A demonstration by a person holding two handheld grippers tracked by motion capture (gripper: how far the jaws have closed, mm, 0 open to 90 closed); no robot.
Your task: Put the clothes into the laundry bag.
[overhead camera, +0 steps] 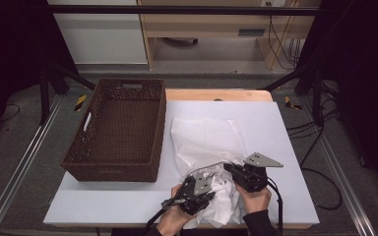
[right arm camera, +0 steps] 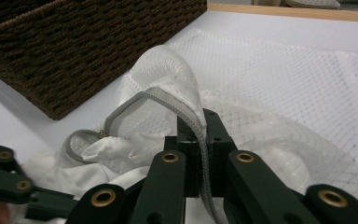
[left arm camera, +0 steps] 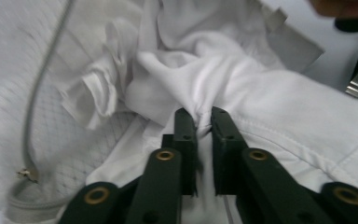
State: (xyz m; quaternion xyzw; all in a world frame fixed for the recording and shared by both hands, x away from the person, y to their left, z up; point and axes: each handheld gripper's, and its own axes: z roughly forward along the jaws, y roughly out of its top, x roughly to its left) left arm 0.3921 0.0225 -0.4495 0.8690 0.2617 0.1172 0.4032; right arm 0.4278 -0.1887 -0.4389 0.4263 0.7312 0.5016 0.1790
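The person's hands cover the white cloth's near edge, forearms cut off below.

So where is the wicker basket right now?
In the high view the brown wicker basket sits on the table's left half, beside the white mesh bag.

A brown woven basket stands on the left part of the table, with a cut-out handle in its near left wall and one in its far wall. The table has a white top and a wooden edge at the far side. Behind it, on the grey floor, black cables lie at the right, and a light wooden cabinet stands farther back.
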